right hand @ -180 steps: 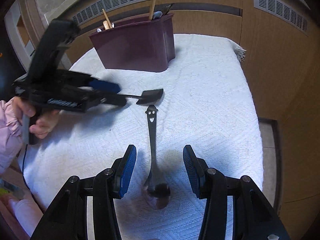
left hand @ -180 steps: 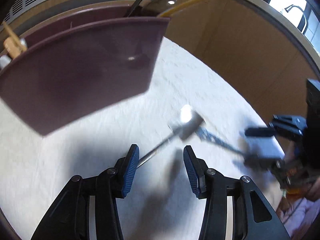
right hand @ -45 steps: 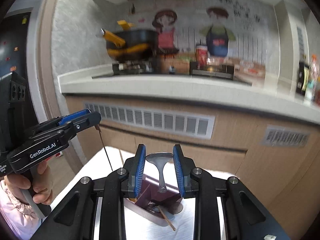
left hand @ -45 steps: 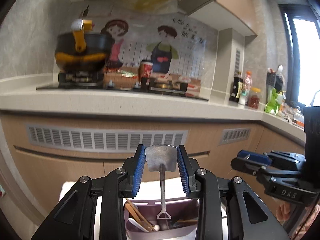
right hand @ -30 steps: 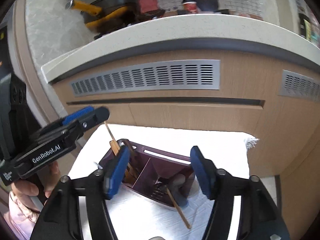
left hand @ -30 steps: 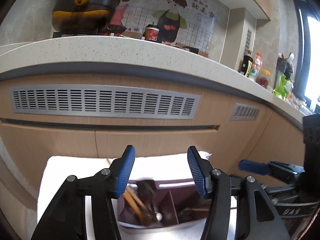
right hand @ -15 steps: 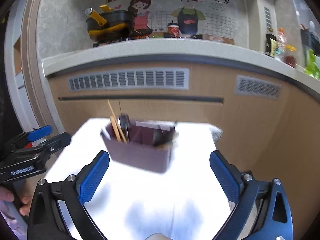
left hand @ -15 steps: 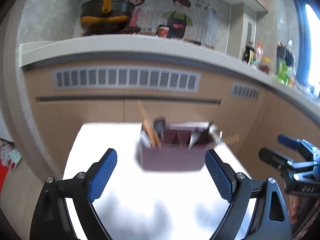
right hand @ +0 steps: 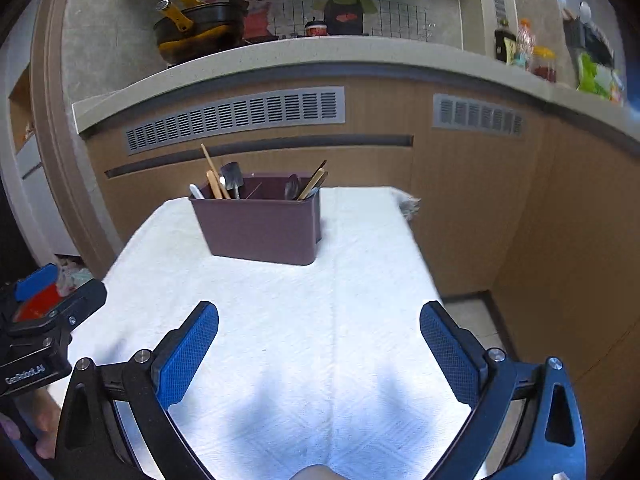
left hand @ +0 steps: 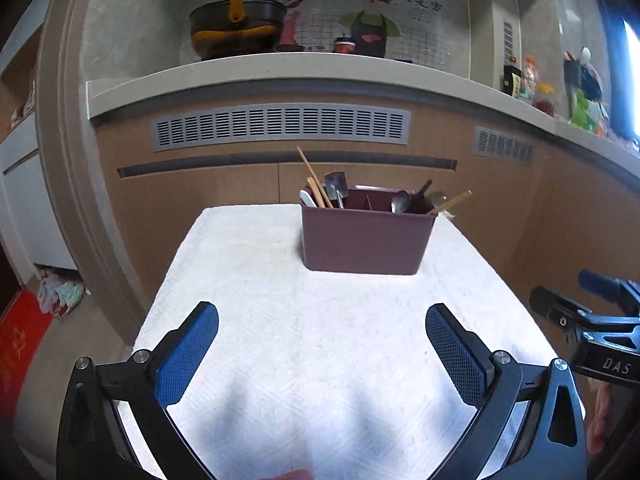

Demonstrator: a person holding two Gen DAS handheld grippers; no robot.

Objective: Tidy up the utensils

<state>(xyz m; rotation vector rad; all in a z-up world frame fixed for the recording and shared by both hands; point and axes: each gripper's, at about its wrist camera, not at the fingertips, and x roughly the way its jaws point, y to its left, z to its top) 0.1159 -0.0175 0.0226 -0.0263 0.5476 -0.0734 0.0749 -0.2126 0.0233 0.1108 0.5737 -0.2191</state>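
A maroon utensil holder (left hand: 366, 238) stands at the far end of the white-clothed table (left hand: 280, 320); it also shows in the right wrist view (right hand: 260, 226). It holds chopsticks (left hand: 314, 180), a small metal spatula (left hand: 335, 186), spoons (left hand: 399, 202) and a white spoon (left hand: 307, 199). My left gripper (left hand: 322, 320) is wide open and empty above the near part of the table. My right gripper (right hand: 319, 318) is wide open and empty too. Each gripper shows at the edge of the other's view: the right (left hand: 588, 320), the left (right hand: 48, 320).
Wooden cabinets with grey vents (left hand: 280, 126) run behind the table under a countertop (left hand: 280, 68) with a pot (left hand: 236, 32) and bottles (left hand: 540, 88). The floor drops off left (left hand: 32, 340) and right (right hand: 480, 312) of the table.
Both grippers dropped their utensils into the holder, opened wide and drew back toward the near end of the table. The holder now looks farther away.
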